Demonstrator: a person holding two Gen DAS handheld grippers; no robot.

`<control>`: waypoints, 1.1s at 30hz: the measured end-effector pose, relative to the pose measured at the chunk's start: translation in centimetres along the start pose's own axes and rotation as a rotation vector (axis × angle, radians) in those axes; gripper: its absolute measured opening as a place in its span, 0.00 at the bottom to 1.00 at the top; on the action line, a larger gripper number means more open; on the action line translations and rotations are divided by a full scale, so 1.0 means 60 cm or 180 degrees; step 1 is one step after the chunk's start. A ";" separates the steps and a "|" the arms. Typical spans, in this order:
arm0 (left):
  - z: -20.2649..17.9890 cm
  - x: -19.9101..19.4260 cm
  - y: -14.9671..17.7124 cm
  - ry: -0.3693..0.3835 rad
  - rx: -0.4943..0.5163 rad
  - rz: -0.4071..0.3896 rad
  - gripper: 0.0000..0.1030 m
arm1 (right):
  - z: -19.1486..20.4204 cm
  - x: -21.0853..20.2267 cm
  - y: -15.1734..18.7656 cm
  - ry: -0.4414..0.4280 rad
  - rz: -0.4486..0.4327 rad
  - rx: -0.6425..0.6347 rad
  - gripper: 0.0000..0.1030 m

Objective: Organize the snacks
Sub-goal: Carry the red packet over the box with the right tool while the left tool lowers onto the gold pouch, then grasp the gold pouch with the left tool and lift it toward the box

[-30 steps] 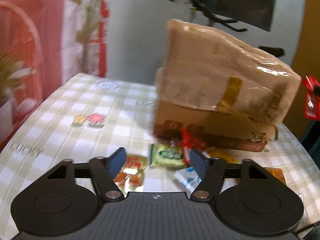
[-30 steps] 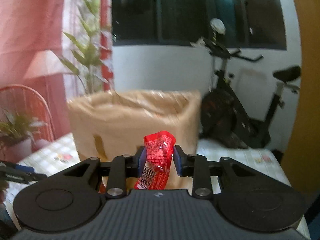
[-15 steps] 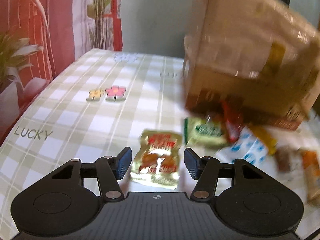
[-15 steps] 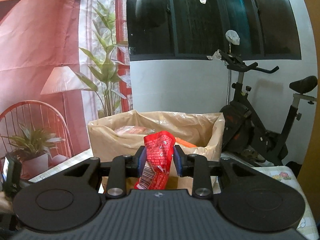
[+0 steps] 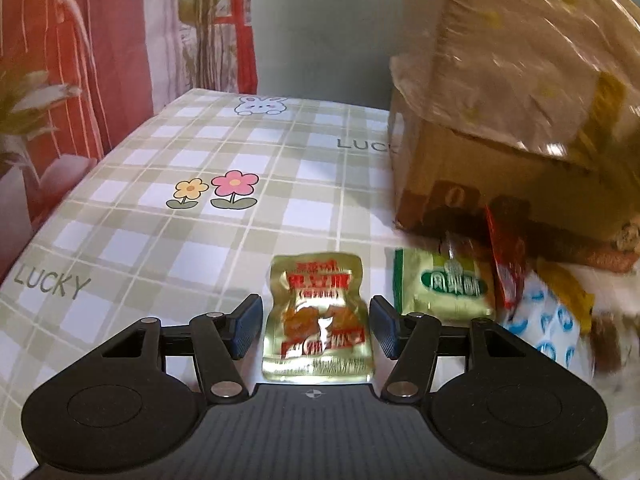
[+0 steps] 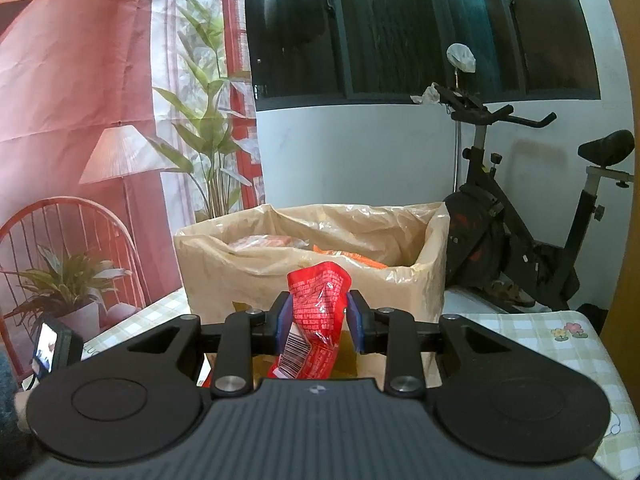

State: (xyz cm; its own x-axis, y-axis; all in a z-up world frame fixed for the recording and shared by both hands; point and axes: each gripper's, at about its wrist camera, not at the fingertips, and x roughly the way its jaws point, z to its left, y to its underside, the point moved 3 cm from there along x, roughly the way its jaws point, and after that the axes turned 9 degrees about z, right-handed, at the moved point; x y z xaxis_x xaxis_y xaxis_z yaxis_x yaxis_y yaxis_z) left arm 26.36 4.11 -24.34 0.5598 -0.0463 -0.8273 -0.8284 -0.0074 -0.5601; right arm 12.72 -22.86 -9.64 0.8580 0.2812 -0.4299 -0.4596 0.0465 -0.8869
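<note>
On the checked tablecloth, at the six o'clock edge of the left wrist view, the left gripper straddles a gold snack pouch that lies flat. Its jaws are opening, and a sliver of cloth shows between each pad and the pouch's sides. At three o'clock from the pouch lie a green packet, then a red wrapper, a blue-and-white packet and a yellow one, blurred and partly overlapping. At one o'clock stands the cardboard box, lined with a crinkled plastic bag.

In the right wrist view, the right gripper is pressed together on a red snack packet, held upright with its barcode end low. At twelve o'clock beyond it the same box stands open, orange packets visible inside. At three o'clock an exercise bike stands behind the table.
</note>
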 end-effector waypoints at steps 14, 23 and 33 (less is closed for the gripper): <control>-0.013 -0.015 -0.020 -0.0019 0.0125 -0.0092 0.28 | -0.003 0.008 0.000 0.0007 0.0082 0.0073 0.30; 0.002 -0.027 -0.008 0.0243 0.0021 -0.0060 0.29 | -0.004 0.015 -0.005 -0.0030 0.0082 0.0106 0.30; -0.009 -0.010 0.005 0.0046 0.0026 0.0098 0.60 | -0.011 0.026 -0.006 -0.0100 0.0091 0.0174 0.30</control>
State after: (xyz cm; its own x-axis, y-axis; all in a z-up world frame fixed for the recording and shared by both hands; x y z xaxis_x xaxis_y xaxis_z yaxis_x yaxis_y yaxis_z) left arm 25.76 3.58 -23.98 0.5336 -0.0608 -0.8435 -0.8450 0.0024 -0.5347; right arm 14.35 -23.07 -10.11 0.8370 0.3132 -0.4487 -0.4965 0.0900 -0.8634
